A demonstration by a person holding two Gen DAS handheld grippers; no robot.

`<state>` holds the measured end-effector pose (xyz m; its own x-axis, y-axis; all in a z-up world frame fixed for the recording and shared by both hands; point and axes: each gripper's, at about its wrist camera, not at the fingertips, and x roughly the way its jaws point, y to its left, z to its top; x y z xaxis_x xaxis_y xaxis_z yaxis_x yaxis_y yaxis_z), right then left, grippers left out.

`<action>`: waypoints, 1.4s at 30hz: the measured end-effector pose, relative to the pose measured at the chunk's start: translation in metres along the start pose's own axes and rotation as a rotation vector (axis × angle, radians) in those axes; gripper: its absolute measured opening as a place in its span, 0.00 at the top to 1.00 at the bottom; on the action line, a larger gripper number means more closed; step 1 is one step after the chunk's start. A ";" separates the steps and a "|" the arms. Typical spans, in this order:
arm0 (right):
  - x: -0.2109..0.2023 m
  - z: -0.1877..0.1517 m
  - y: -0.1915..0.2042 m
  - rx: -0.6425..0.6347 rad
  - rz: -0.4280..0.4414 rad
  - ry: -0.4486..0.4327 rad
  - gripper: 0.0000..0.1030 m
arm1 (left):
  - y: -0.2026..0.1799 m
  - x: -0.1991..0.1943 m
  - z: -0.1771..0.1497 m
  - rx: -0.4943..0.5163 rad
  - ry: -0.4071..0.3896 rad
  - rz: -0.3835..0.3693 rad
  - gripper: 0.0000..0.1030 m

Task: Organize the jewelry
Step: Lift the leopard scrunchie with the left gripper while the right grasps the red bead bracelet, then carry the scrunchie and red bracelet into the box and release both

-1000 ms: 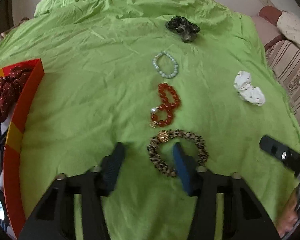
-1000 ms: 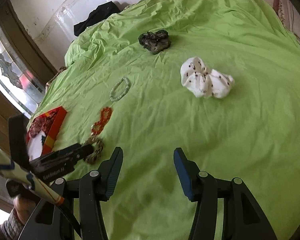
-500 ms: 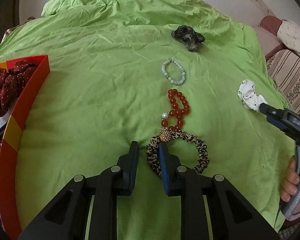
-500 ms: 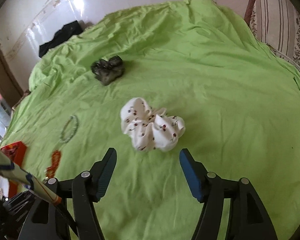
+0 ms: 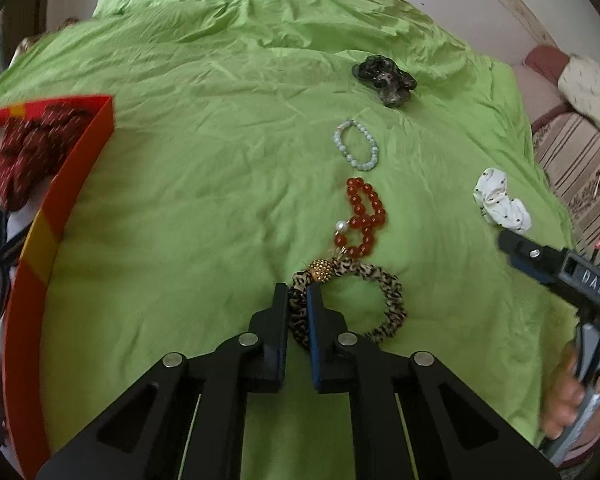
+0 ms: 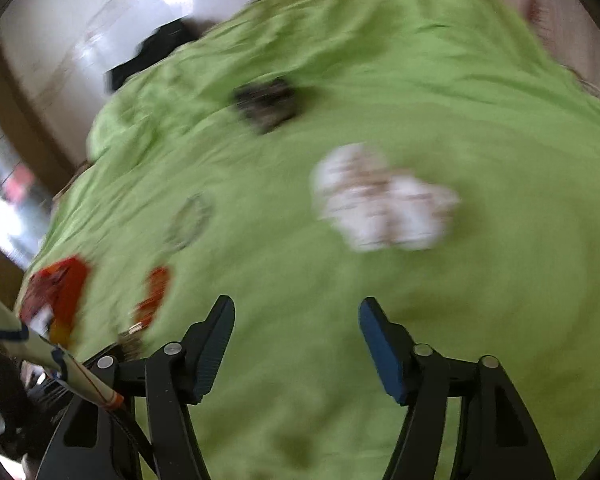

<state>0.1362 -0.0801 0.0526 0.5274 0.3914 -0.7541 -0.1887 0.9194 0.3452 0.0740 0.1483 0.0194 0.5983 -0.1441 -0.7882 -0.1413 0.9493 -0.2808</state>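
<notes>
Left view: my left gripper point(image 5: 298, 298) has just closed, pinching the leopard scrunchie point(image 5: 384, 304) (sharp here).
Right view: my right gripper point(image 6: 296, 316) gapes empty; white scrunchie point(image 6: 380, 204) blurred ahead.

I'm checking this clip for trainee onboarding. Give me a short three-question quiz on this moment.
1. True or false: the left gripper is shut on the leopard-print scrunchie.
2. Which item lies farthest up the green sheet: A) red bead bracelet B) dark scrunchie C) pale bead bracelet?
3. What lies ahead of the open right gripper?

Key: 1 true; 2 B; 3 the white scrunchie.
</notes>
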 end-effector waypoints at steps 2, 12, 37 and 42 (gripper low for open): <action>0.013 0.003 0.021 -0.025 0.099 0.048 0.47 | 0.005 -0.005 -0.005 -0.006 -0.002 -0.001 0.92; 0.080 0.020 0.097 -0.147 0.117 0.125 0.71 | 0.009 0.000 -0.009 -0.012 -0.027 -0.023 0.91; -0.084 -0.010 0.095 -0.167 0.052 -0.071 0.92 | -0.005 -0.142 -0.028 0.052 -0.137 -0.077 0.93; -0.102 -0.016 0.114 -0.185 0.082 -0.086 0.92 | 0.018 -0.191 -0.026 0.020 -0.193 -0.055 0.93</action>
<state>0.0477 -0.0146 0.1601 0.5716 0.4676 -0.6743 -0.3786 0.8793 0.2888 -0.0632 0.1852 0.1503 0.7453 -0.1416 -0.6515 -0.0894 0.9471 -0.3081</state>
